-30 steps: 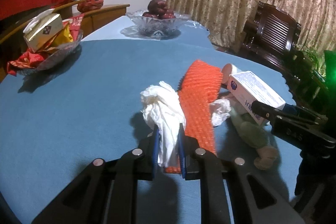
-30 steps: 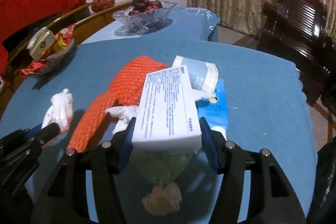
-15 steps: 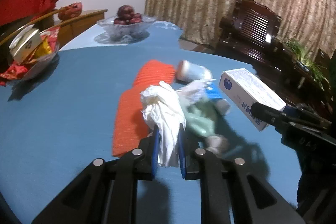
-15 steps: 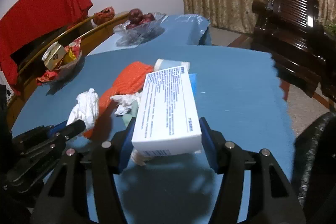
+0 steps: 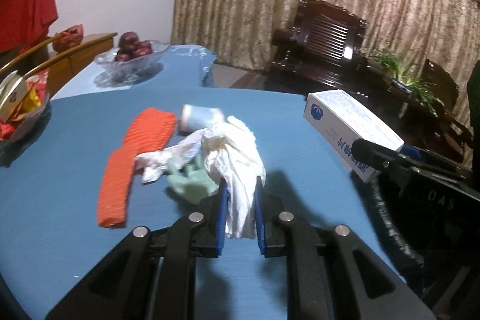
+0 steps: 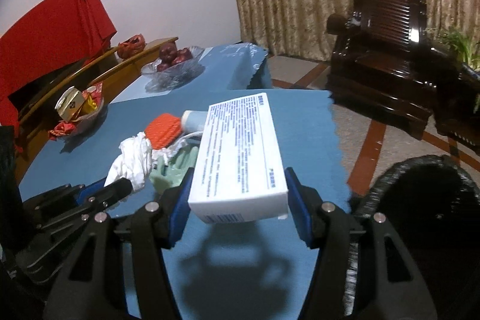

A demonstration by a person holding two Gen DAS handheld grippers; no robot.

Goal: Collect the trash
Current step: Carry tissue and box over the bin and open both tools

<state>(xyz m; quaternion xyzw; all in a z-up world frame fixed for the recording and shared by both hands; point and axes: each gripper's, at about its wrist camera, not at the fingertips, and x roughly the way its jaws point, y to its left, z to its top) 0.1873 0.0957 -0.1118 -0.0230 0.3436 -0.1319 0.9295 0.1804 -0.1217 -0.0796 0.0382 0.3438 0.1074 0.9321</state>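
Observation:
My left gripper (image 5: 240, 188) is shut on a crumpled white tissue (image 5: 237, 158) and holds it above the blue table (image 5: 60, 185). My right gripper (image 6: 238, 179) is shut on a white box with blue print (image 6: 240, 149), also held above the table. The box also shows in the left wrist view (image 5: 351, 128) at the right. On the table lie an orange foam net (image 5: 132, 158), a pale green glove (image 5: 189, 179), a second white tissue (image 5: 159, 161) and a pale blue cup on its side (image 5: 199, 116). A black trash bin (image 6: 420, 212) stands by the table's right edge.
A glass bowl of dark red fruit (image 5: 132, 56) stands at the far end. A glass dish with packets (image 5: 21, 107) sits at the left. A dark wooden armchair (image 6: 384, 56) and curtains are beyond the table. A potted plant (image 5: 405, 74) is at the right.
Both grippers have moved right and back with their loads, toward the table's right edge. The black bin has come into the right wrist view. The trash pile now lies further left.

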